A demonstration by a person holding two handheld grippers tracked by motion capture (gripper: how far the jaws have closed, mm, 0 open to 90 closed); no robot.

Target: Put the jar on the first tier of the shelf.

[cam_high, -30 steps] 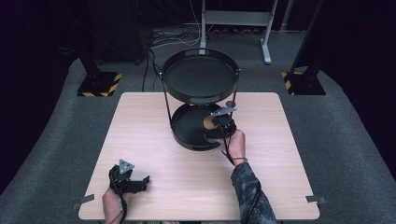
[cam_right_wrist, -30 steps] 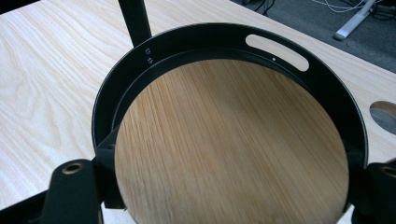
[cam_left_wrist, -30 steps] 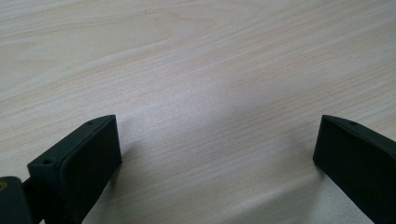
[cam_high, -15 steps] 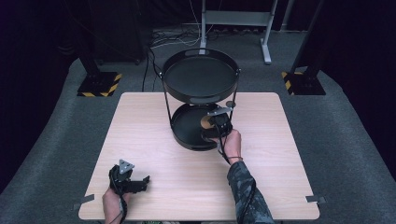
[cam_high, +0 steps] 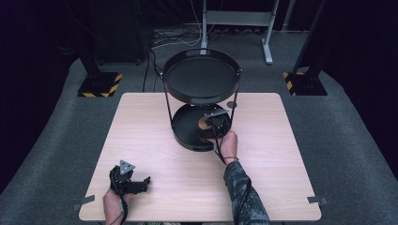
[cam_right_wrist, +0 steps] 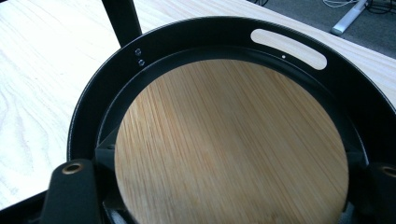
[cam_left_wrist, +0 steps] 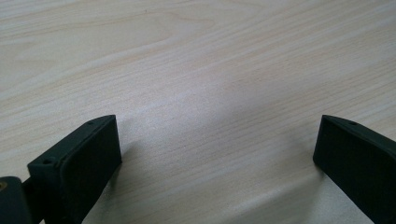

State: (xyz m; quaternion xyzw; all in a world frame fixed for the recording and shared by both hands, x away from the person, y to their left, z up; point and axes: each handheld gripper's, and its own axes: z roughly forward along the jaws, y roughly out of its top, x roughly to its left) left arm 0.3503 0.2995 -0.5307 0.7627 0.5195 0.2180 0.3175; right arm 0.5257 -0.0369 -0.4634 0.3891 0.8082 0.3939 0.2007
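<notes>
One wooden disc (cam_right_wrist: 231, 144) sits clamped in the right gripper (cam_high: 212, 125) (over the lower tray (cam_right_wrist: 93, 112)); left gripper (cam_high: 129, 180) gapes apart on the table (cam_left_wrist: 196, 70).

The high view looks forward and down from above the person's side, taking in the whole surface (cam_high: 155, 140), the two-level black stand (cam_high: 202, 101) at its far middle and the grey floor beyond. The left gripper view sits very close to the bare wood, looking along the left claw (cam_left_wrist: 215, 154) at the near left part of that surface. The right gripper view looks down at close range into the stand's lower tray (cam_right_wrist: 289, 28), sharing with the high view that tray and the round wooden disc (cam_right_wrist: 231, 144) in it.
</notes>
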